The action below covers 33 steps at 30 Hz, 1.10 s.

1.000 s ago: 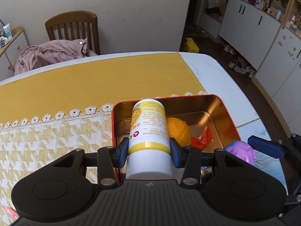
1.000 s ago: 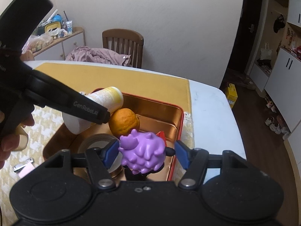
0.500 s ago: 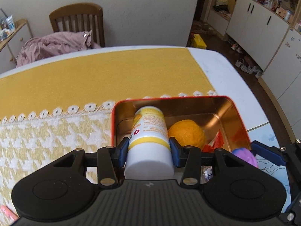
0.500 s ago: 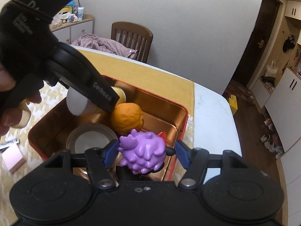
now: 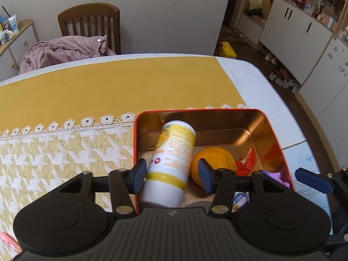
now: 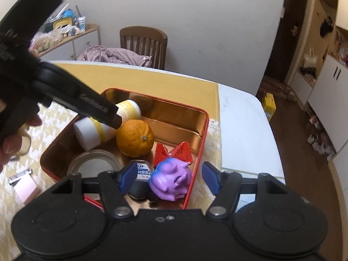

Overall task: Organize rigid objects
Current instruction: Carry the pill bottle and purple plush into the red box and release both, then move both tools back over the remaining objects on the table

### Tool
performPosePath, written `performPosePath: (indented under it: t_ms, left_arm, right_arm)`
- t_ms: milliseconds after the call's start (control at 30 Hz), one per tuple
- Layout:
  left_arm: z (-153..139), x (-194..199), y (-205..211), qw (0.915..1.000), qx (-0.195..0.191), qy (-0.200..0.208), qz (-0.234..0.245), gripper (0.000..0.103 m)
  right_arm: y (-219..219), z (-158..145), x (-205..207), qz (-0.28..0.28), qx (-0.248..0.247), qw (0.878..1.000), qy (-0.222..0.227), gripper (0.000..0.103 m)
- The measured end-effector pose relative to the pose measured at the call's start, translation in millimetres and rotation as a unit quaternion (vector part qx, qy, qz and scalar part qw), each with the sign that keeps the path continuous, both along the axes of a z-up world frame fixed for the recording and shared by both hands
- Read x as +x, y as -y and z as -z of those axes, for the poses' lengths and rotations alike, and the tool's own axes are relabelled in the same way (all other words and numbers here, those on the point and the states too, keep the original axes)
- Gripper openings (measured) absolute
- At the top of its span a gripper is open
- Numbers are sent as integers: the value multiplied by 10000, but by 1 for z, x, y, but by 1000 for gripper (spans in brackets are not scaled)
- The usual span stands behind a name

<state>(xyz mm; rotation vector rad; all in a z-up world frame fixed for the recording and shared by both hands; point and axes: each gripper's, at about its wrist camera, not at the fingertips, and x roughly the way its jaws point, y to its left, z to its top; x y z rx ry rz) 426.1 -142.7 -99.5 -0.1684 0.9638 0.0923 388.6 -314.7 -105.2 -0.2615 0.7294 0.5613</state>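
Red-rimmed, gold-lined rectangular metal tin, on the bench.

Contents: white-and-yellow cylindrical plastic bottle, lying tilted against the tin's left wall; round orange fruit beside it; purple spiky toy at the near right corner.

Left hand-held gripper: jaws apart, straddling the bottle. Right hand-held gripper: jaws apart around the toy.

Handling: bottle likely light, stiff, slick; grip mid-body.

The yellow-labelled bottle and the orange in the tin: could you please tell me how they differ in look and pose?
The bottle is a white cylinder with a yellow label, lying on its side; the orange is a plain round orange fruit. The bottle lies between the left gripper's opened fingers; the orange sits clear of both grippers. Both lie side by side inside the red-rimmed tin.
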Motion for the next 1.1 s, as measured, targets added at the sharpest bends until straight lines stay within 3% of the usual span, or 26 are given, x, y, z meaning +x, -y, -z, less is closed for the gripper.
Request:
performPosePath:
  t_ms: [333, 633, 1100]
  left_arm:
    - [-22, -28, 2, 9986, 5, 418, 325, 58]
    - [-44, -67, -6, 9949, 42, 743, 676, 59]
    - [-71, -146, -61, 9900, -66, 1084, 895, 75]
  right_arm:
    - [15, -20, -6, 217, 505, 9980, -317, 69]
    - [8, -39, -29, 256, 623, 9973, -292, 76]
    - [-14, -64, -88, 355, 961, 9946, -173, 100]
